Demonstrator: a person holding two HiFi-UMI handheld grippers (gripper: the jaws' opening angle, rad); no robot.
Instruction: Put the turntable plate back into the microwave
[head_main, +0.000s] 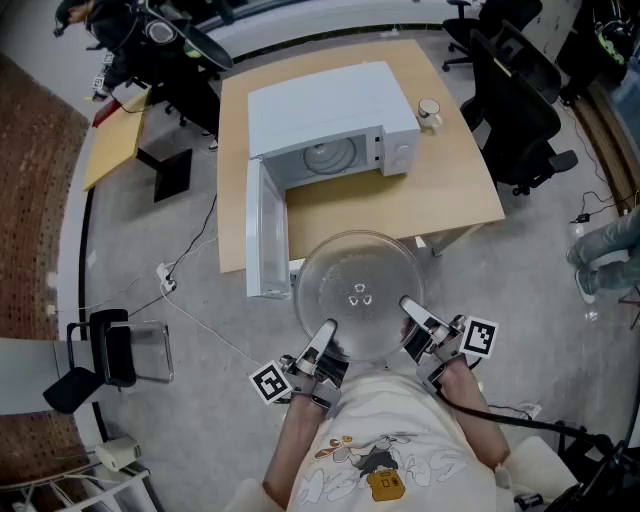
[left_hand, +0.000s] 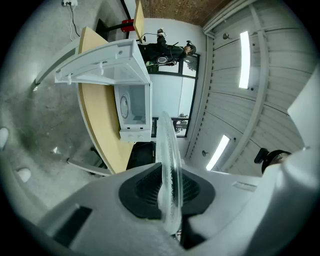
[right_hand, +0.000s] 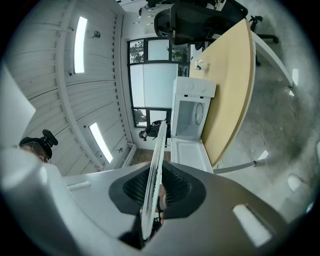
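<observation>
We pinch the turntable plate (head_main: 360, 290) rim between left gripper (head_main: 324, 338) and right gripper (head_main: 412, 315) jaws; stiff, likely slippery, fragile glass.

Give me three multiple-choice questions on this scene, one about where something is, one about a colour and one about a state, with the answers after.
1. Where is the glass turntable plate?
A. inside the microwave
B. held in the air in front of the table
C. lying on the floor

2. What colour is the microwave?
A. black
B. white
C. red

3. How is the microwave door?
A. swung open
B. shut
C. taken off

Answers:
1 B: the left gripper and the right gripper each clamp its near rim.
2 B: its casing is white.
3 A: the door stands out from the front and the cavity shows.
</observation>
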